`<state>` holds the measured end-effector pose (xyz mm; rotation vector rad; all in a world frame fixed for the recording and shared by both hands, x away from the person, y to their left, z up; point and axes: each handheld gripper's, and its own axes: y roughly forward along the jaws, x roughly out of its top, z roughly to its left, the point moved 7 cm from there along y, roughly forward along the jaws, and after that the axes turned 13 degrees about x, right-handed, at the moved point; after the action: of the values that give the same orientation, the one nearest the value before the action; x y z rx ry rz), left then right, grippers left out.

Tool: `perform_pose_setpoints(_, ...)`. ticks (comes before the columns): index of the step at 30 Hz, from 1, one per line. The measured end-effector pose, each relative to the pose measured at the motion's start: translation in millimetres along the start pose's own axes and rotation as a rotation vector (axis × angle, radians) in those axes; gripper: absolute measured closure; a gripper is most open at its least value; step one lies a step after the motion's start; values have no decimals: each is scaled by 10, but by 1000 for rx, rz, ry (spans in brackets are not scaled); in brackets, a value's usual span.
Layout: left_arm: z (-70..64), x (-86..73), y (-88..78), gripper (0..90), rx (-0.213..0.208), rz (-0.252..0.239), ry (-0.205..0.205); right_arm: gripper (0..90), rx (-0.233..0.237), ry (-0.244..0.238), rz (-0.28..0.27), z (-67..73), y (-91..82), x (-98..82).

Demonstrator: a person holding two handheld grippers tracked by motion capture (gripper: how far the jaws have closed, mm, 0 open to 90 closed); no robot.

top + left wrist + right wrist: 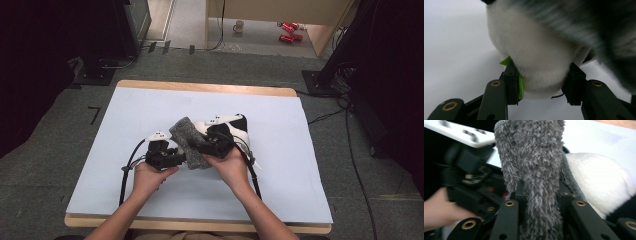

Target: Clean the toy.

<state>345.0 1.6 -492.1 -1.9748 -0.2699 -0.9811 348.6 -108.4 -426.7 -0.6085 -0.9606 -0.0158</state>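
Observation:
A grey fuzzy cloth (186,140) stands bunched in the middle of the table, against a white and black plush piece (239,129). My left gripper (181,158) comes at the bundle from the left. In the left gripper view, the left gripper (544,76) has its green-padded jaws pressed on a rounded white plush lobe (536,50). My right gripper (204,146) is at the bundle's right. In the right gripper view, the right gripper (541,195) is shut on the grey fuzzy cloth (534,162), with the white plush (599,185) beside it and the left gripper's body behind.
A pale sheet (150,110) covers the wooden table. Cables trail from both grippers toward the front edge. On the floor beyond the table are a mug (239,26), red cans (289,31) and dark stands at both sides.

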Motion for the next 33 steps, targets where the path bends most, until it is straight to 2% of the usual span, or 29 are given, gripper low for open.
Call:
perform_pose_setpoints(2,-17,-16,28,552,0,-5,-6,735,-39,-36,7,-70,6,-28)
perform_pose_setpoints(3,-25,-20,41,553,3,-3,-4,739,-43,-43,12,-102,-2,-36)
perform_pose_setpoints(5,-18,-21,62,554,9,-5,5,747,-46,-35,19,-155,-27,-48)
perform_pose_setpoints(6,4,-23,69,556,7,4,-2,749,-64,-38,25,-222,-71,-51)
perform_pose_setpoints(8,38,-23,74,557,8,8,-4,749,-69,-44,23,-240,-81,-48)
perform_pose_setpoints(9,81,-26,81,563,4,10,-4,744,-126,-49,31,-322,-168,-45)
perform_pose_setpoints(10,81,-26,81,565,4,10,-4,744,-126,-49,31,-322,-168,-45)
perform_pose_setpoints(11,99,-16,85,566,-3,8,-3,751,-137,-24,22,-394,-258,-41)
perform_pose_setpoints(13,103,7,82,567,-8,5,2,757,-140,-2,9,-449,-338,-30)
perform_pose_setpoints(20,190,47,101,567,-24,22,-7,759,-178,9,-18,-537,-539,-3)
perform_pose_setpoints(22,219,60,113,568,-24,21,2,759,-190,23,-33,-579,-619,-8)
perform_pose_setpoints(29,272,108,142,566,-40,41,-10,757,-229,70,-81,-746,-861,-55)
perform_pose_setpoints(33,279,124,158,567,-31,38,-2,756,-254,91,-100,-818,-956,-84)
